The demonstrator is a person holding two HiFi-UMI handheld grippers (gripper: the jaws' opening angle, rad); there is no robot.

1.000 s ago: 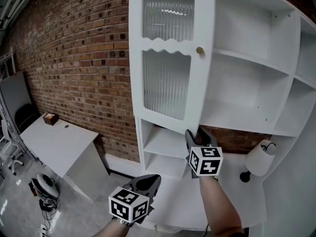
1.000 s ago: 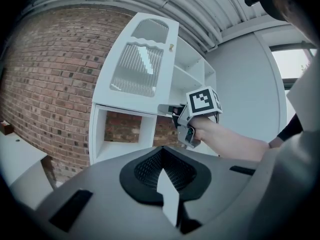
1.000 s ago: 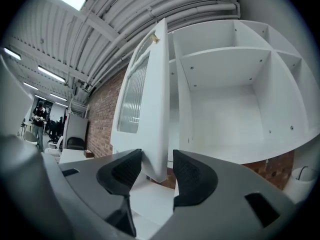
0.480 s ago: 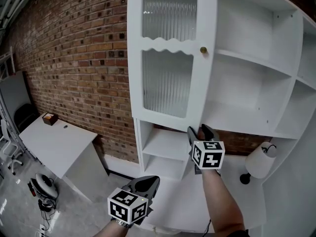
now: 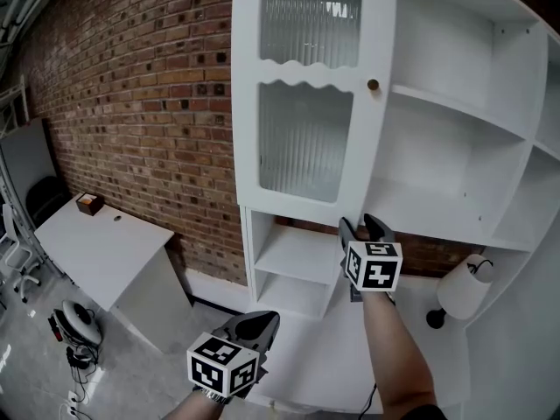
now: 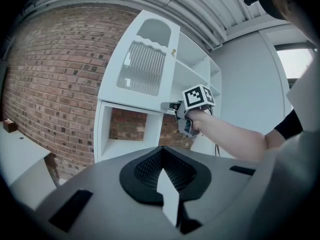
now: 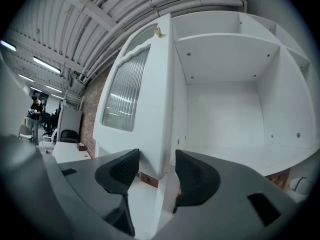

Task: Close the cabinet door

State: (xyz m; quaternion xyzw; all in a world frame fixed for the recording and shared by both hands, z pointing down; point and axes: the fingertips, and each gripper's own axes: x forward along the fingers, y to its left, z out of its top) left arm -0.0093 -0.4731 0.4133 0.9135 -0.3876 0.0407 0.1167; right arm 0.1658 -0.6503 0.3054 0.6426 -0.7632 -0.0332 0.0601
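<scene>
A brick wall (image 5: 131, 103) fills the left of the head view. At the lower left, the left gripper (image 5: 262, 322) hovers with its fingers pressed together and nothing between them. At the upper centre, the white cabinet door (image 5: 302, 75), with ribbed glass panes and a small brass knob (image 5: 373, 84), stands partly open. Just below it, the right gripper (image 5: 363, 226) has just been opening its fingers, which now straddle the door's bottom edge without clamping it. The white cabinet (image 5: 455, 138) of open shelves fills the right.
</scene>
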